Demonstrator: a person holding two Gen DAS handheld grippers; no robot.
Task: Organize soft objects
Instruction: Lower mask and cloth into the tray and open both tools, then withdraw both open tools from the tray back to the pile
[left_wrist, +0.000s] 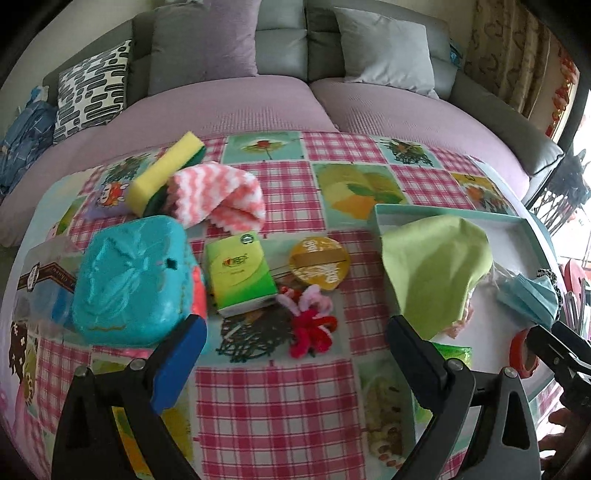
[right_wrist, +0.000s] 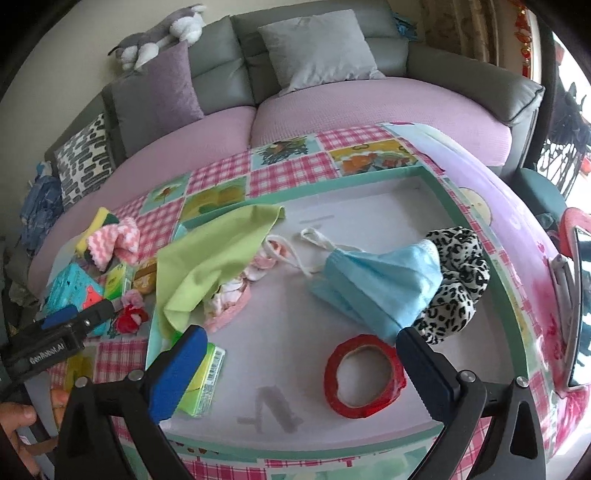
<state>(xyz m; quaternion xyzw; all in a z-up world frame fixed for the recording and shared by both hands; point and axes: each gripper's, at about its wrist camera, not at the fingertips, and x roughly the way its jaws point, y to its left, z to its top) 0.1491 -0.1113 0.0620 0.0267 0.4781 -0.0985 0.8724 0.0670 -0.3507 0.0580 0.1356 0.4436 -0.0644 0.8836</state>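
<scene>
The left gripper (left_wrist: 295, 339) was made of matte black plastic, with two wide fingers. One finger (left_wrist: 181, 354) carried a bright blue pad, the other finger (left_wrist: 417, 354) looked dark. Small silver screws sat at the joints, and triangular cut-outs were in the black arms behind them. The right gripper (right_wrist: 299, 358) had the same build: a blue pad, a dark navy pad, silver screws, black frame. From the right wrist view, the side of the left gripper's body showed white letters, "GenRobot.AI".
</scene>
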